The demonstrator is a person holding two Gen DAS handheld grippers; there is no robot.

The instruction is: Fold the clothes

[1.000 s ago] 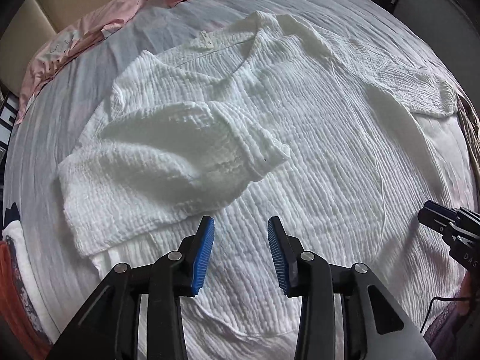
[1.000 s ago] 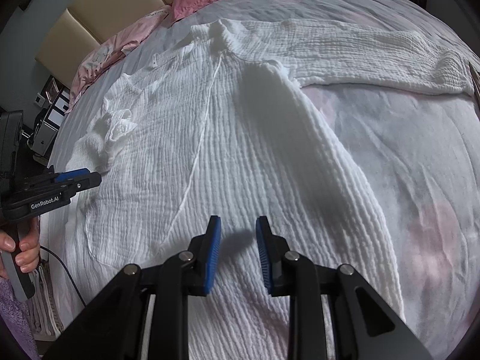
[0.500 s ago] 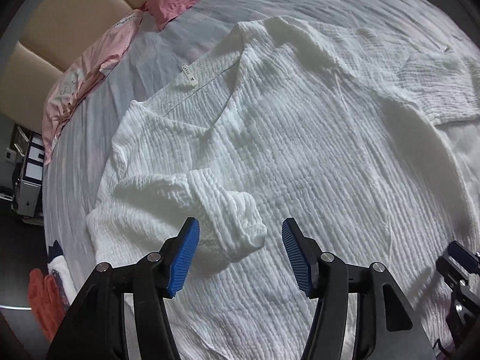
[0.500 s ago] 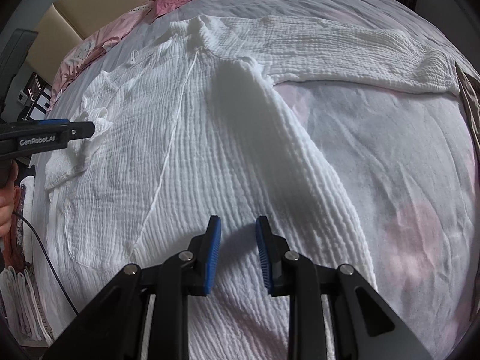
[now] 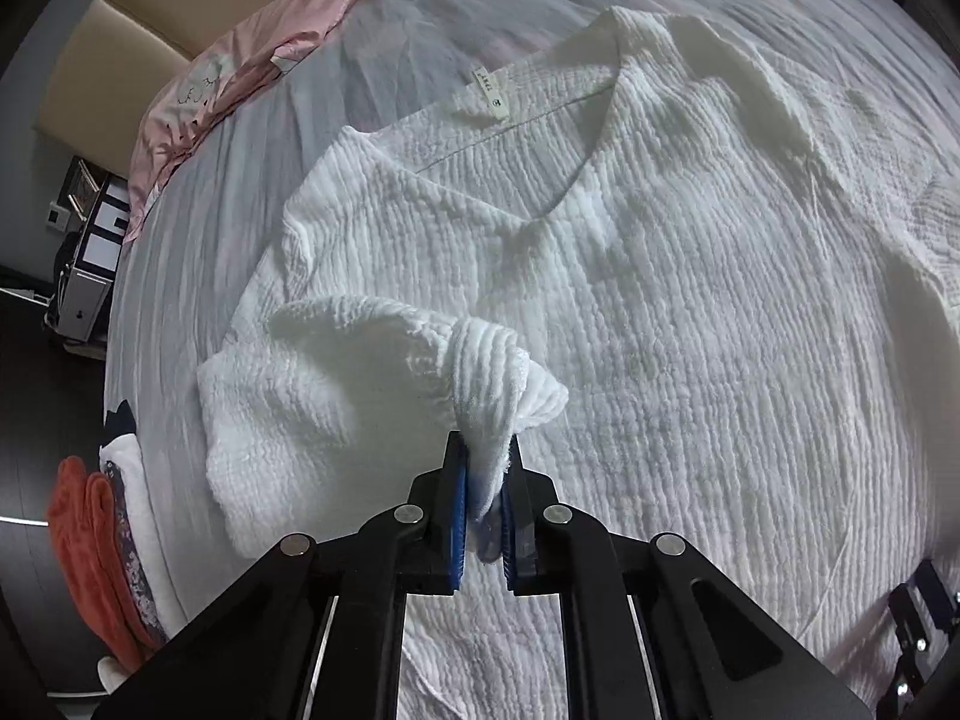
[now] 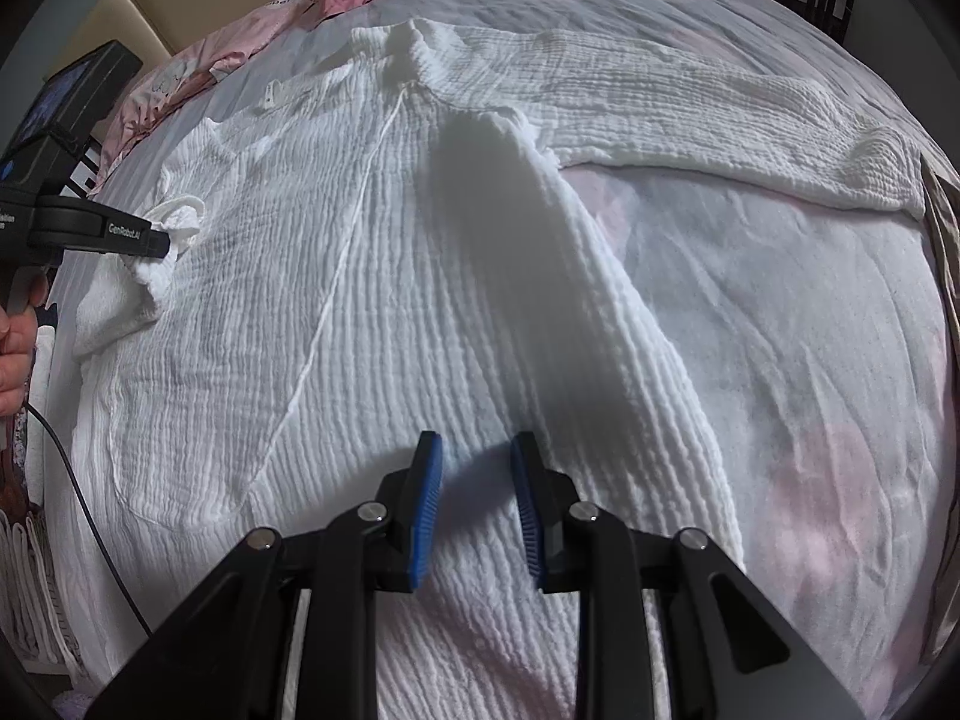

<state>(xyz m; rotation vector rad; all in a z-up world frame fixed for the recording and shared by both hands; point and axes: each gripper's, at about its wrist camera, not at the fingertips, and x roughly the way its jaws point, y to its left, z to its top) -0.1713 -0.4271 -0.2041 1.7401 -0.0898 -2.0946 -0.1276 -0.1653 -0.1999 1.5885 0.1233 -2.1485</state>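
Now pinched — sleeve cuff (image 5: 492,384) in left gripper (image 5: 482,516)

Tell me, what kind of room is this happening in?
Most likely a bedroom. The white top is spread out on a bed covered with a pale sheet, pink pillows lie at its far end, and a padded beige headboard stands behind them.

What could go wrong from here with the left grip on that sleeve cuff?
1. The left gripper pinches only the bunched tip of the sleeve cuff; the thin bite may slip when pulled.
2. The right gripper hovers open over the white shirt, pinning nothing, so the body could drag and wrinkle on the bed sheet.
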